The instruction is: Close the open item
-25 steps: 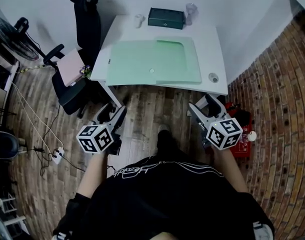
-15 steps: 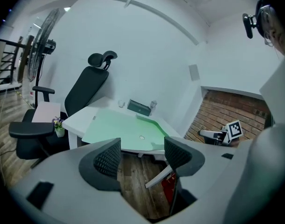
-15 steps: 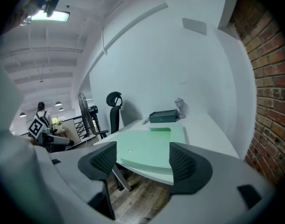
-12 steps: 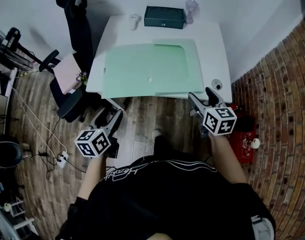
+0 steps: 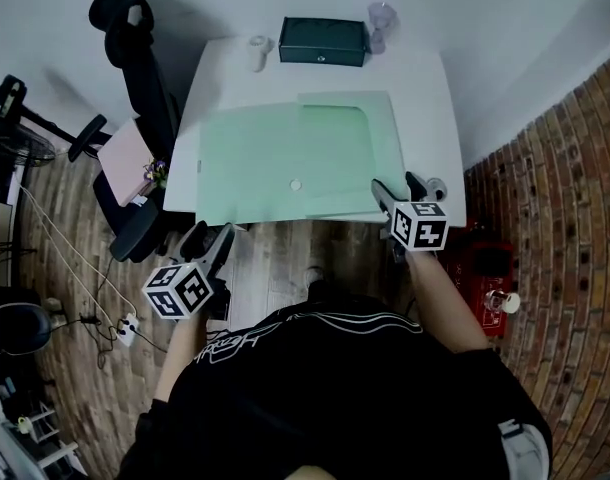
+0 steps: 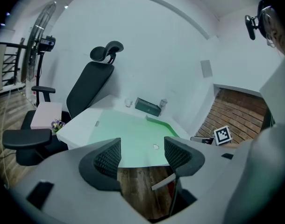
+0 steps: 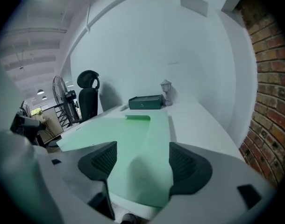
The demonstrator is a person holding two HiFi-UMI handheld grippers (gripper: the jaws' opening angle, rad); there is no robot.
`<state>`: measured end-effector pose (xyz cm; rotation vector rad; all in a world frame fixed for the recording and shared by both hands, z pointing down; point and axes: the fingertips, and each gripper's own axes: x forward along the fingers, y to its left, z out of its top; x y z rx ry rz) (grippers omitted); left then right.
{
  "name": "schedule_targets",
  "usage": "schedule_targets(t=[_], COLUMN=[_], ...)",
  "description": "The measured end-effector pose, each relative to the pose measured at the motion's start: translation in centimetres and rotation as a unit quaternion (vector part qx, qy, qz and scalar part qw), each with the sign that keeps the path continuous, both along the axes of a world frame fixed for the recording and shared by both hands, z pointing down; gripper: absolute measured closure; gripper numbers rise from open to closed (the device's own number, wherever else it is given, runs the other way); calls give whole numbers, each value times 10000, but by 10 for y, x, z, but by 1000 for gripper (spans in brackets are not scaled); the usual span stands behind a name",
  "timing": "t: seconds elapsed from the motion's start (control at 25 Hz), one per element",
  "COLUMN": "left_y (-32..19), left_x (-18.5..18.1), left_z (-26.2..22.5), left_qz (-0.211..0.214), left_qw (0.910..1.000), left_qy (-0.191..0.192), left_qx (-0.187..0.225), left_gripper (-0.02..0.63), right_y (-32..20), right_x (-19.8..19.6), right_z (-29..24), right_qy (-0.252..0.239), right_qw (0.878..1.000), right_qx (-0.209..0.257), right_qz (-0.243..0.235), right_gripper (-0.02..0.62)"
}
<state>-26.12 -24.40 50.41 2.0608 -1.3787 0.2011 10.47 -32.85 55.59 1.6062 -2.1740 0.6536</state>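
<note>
A pale green folder (image 5: 285, 158) lies spread open and flat on the white table (image 5: 430, 98), its right leaf (image 5: 350, 148) overlapping the left; a small white snap (image 5: 295, 184) shows near its front edge. My right gripper (image 5: 395, 186) hovers open over the folder's front right corner, and in the right gripper view (image 7: 138, 160) the green sheet (image 7: 138, 134) runs between the pads without touching them. My left gripper (image 5: 212, 236) stands open over the floor just short of the table's front left edge; in the left gripper view (image 6: 142, 155) the folder (image 6: 128, 134) lies ahead.
A dark green box (image 5: 322, 41), a small white object (image 5: 258, 50) and a clear glass piece (image 5: 381, 20) stand along the table's back edge. A round fitting (image 5: 434, 186) sits at the front right corner. A black office chair (image 5: 135, 48) holding a pink book (image 5: 125, 158) stands to the left; a brick wall lies to the right.
Both grippers moved forward toward the table. The right one came from over the floor to the table's front right edge; the left one closed in on the front left edge.
</note>
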Motion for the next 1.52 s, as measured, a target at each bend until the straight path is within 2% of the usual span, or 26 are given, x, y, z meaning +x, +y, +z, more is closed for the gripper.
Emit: schedule_targets(t=[0.16, 0.32, 0.76, 1.12, 1.52], left_y=[-17, -32, -46, -32, -17], left_x=[0, 0, -17, -54, -87], left_z=[8, 11, 10, 34, 88], left_qz=[-40, -75, -167, -194, -130], left_qw=[10000, 9999, 9998, 9988, 9962], left_qy=[-12, -34, -101, -190, -202], left_qx=[-61, -59, -13, -399, -840], left_gripper=[314, 314, 314, 314, 314], right_y=[-14, -19, -14, 8, 21], right_x=[10, 10, 13, 9, 5], right_z=[20, 33, 42, 44, 46], right_qy=[37, 285, 575, 748, 831], right_qw=[9994, 9988, 9973, 9955, 9949], right_qx=[-269, -367, -454, -562, -496], right_qz=[219, 151, 36, 133, 296], right_gripper=[261, 261, 262, 262, 262])
